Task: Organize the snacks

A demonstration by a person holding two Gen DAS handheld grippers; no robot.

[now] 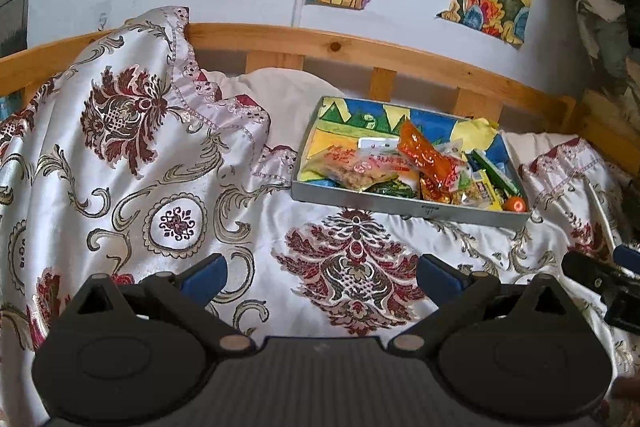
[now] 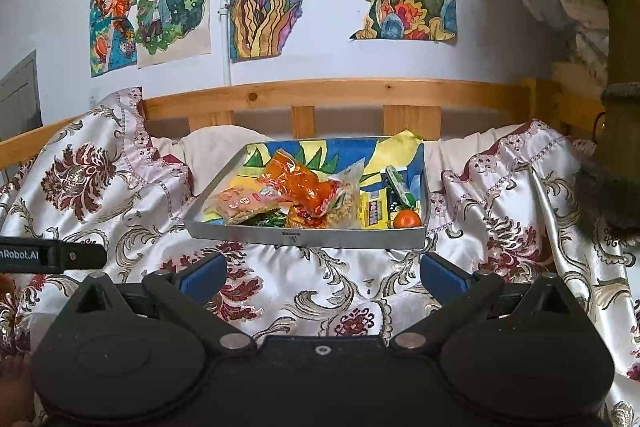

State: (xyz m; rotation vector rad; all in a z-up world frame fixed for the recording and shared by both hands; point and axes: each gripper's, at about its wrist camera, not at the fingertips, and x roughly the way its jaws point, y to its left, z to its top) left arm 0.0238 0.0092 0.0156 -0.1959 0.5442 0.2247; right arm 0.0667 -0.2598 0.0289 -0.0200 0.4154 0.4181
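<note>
A shallow grey box (image 1: pixel 400 202) (image 2: pixel 304 238) lined with a colourful drawing rests on the patterned bedspread. Inside lie several snack packets: an orange packet (image 1: pixel 428 153) (image 2: pixel 304 187), a beige bar packet (image 1: pixel 360 167) (image 2: pixel 244 205), a green packet (image 1: pixel 494 171) (image 2: pixel 396 187) and a small orange fruit (image 1: pixel 515 203) (image 2: pixel 407 219). My left gripper (image 1: pixel 322 277) hovers open over the bedspread, short of the box and to its left, holding nothing. My right gripper (image 2: pixel 323 273) stands open just in front of the box's near wall, also holding nothing.
The white satin bedspread (image 1: pixel 132 163) (image 2: pixel 320 291) is bunched high at the left. A wooden bed rail (image 1: pixel 336 47) (image 2: pixel 336 93) runs behind the box under a wall of drawings. The other gripper's body shows at the right edge (image 1: pixel 608 279) and the left edge (image 2: pixel 52 254).
</note>
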